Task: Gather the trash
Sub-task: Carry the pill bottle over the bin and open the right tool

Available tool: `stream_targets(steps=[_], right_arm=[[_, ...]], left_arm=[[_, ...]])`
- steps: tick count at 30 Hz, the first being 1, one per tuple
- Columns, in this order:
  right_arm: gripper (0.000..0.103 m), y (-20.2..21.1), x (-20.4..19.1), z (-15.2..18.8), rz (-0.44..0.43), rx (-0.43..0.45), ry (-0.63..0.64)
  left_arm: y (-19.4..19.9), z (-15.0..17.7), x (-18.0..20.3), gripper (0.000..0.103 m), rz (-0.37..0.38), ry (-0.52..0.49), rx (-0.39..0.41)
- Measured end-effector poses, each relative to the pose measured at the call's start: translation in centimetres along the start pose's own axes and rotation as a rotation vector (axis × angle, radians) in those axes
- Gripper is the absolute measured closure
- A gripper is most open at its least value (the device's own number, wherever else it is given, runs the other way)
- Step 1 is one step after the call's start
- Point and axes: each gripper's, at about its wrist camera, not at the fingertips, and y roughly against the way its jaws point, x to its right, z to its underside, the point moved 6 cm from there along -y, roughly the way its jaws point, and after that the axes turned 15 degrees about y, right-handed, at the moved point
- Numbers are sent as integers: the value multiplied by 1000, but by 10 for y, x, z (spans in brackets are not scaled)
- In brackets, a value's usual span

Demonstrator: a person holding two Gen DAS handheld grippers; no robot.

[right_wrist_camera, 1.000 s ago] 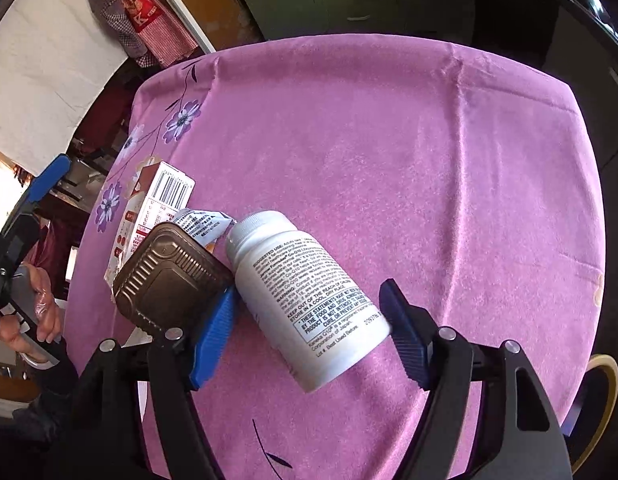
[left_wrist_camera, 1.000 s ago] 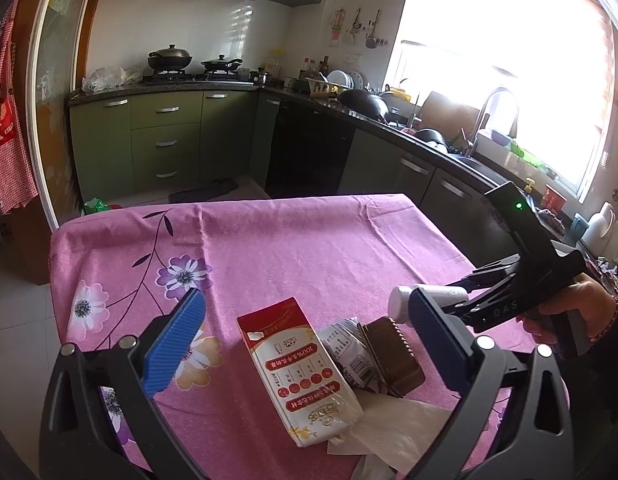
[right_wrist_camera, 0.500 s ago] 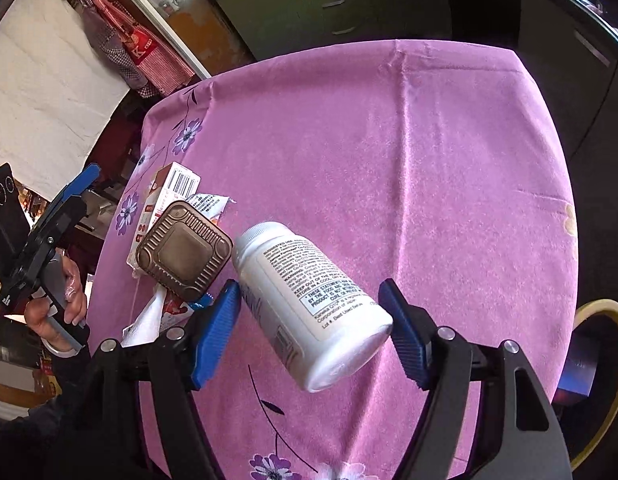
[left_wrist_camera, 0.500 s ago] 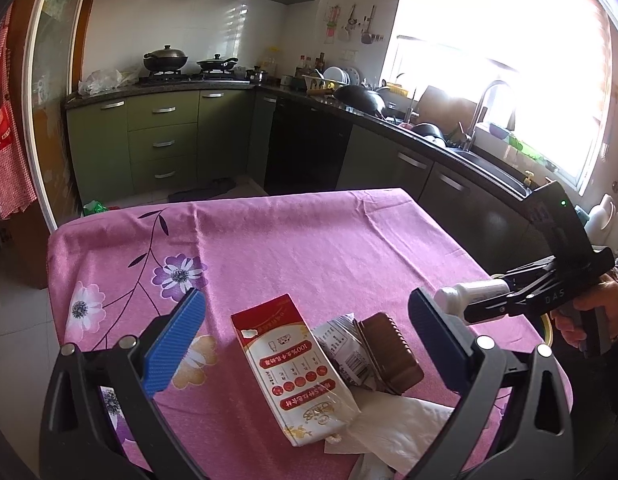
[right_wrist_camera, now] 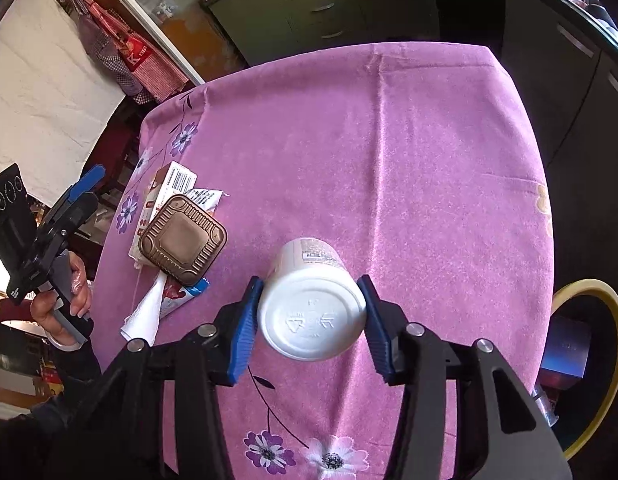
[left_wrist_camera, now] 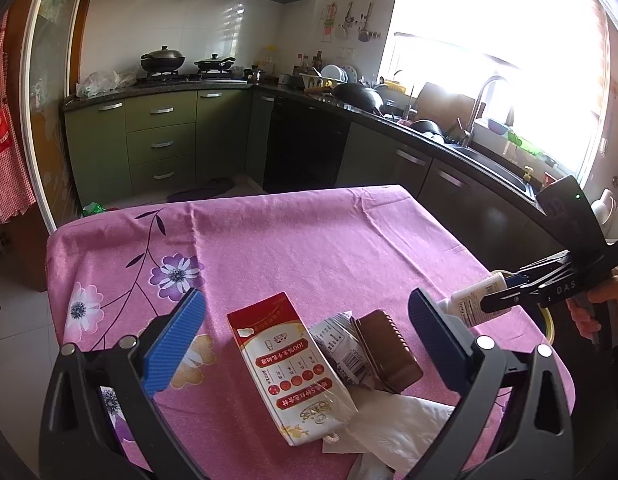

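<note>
Step in hand: we judge this to be the carry-off of one piece of trash; the white bottle (right_wrist_camera: 312,300) is lifted clear of the tabletop (right_wrist_camera: 429,152).
Right gripper (right_wrist_camera: 311,316): its jaws have just been closing, and both blue pads now press on the white bottle's sides near its base.
Bottle position: between the pads, base toward the camera, cap end pointing down and away over the pink cloth.
Left gripper (left_wrist_camera: 305,332): jaws wide apart, nothing between the pads; it hovers over the remaining pile.
Remaining trash: red-and-white carton (left_wrist_camera: 289,364), printed wrapper (left_wrist_camera: 341,344), brown tray (left_wrist_camera: 389,348) and white tissue (left_wrist_camera: 397,424), all touching, at the near end of the tabletop.
Bin (right_wrist_camera: 589,360): a yellow-rimmed container shows just beside the tabletop's right edge; we take it for the bin, though we cannot confirm this.
Next move: we expect to swing the right gripper past the tabletop's edge over that rim, then part the jaws.
</note>
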Motion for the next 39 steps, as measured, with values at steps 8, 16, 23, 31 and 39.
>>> stream_targets(steps=[8, 16, 23, 31, 39], right_arm=[[56, -4, -8, 5, 13, -14, 24], [56, 64, 9, 24, 68, 101, -19], [56, 140, 93, 91, 301, 160, -218], [56, 132, 206, 178, 514, 39, -472], [50, 110, 229, 199, 512, 32, -551]], left_arm=[[-1, 2, 1, 6, 3, -6, 3], [1, 2, 3, 6, 6, -8, 7], [4, 4, 8, 6, 14, -25, 8], [-1, 5, 12, 6, 9, -38, -1], [-2, 6, 14, 6, 19, -45, -10]])
